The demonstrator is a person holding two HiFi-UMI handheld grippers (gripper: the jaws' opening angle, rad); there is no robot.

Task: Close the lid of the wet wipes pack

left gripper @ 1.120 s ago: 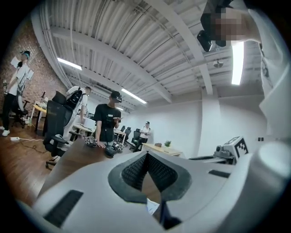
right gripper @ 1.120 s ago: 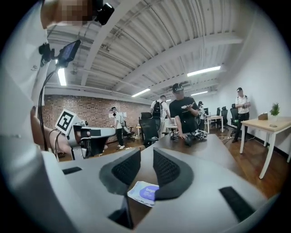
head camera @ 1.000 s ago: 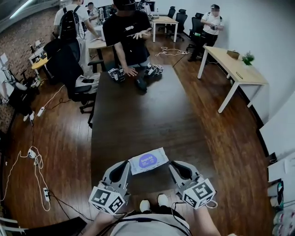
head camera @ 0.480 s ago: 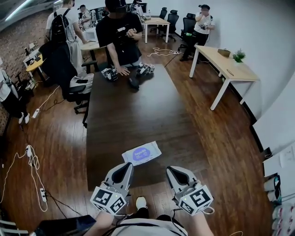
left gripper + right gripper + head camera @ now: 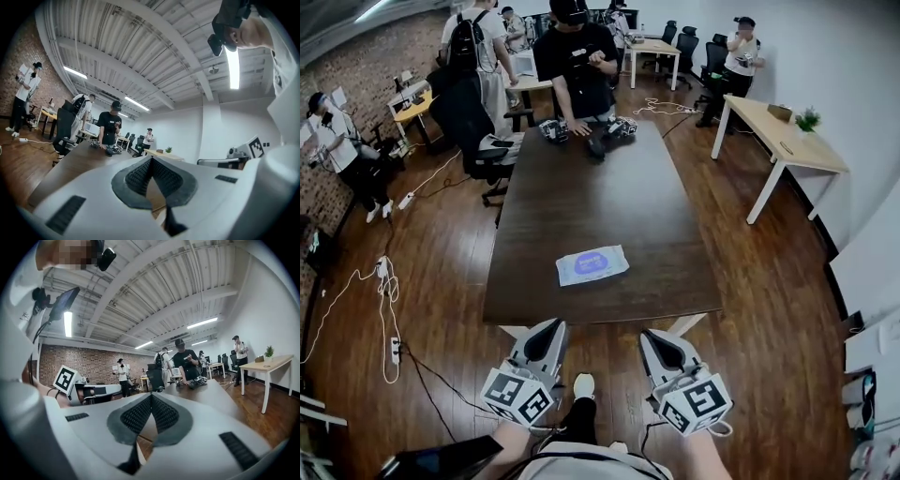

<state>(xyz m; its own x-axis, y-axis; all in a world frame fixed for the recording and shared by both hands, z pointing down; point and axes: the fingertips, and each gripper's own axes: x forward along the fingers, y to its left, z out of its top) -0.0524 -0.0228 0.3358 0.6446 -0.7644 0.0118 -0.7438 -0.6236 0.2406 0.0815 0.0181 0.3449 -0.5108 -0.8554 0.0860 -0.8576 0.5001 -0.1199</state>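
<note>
The wet wipes pack, white with a purple label, lies flat near the front edge of the dark table, its lid down. My left gripper and right gripper hang side by side below the table's front edge, well short of the pack and over the wooden floor. Both point level toward the table. In the left gripper view the jaws meet at the tip with nothing between them. The right gripper's jaws are likewise shut and empty.
A person in black stands at the table's far end beside other grippers lying there. An office chair is at the far left, a light wooden desk at the right. Cables and a power strip lie on the floor at left.
Both grippers have drawn back from the pack, which lay just ahead of their tips a second ago. The table's front edge now lies ahead of them; the pack stays where it was.
</note>
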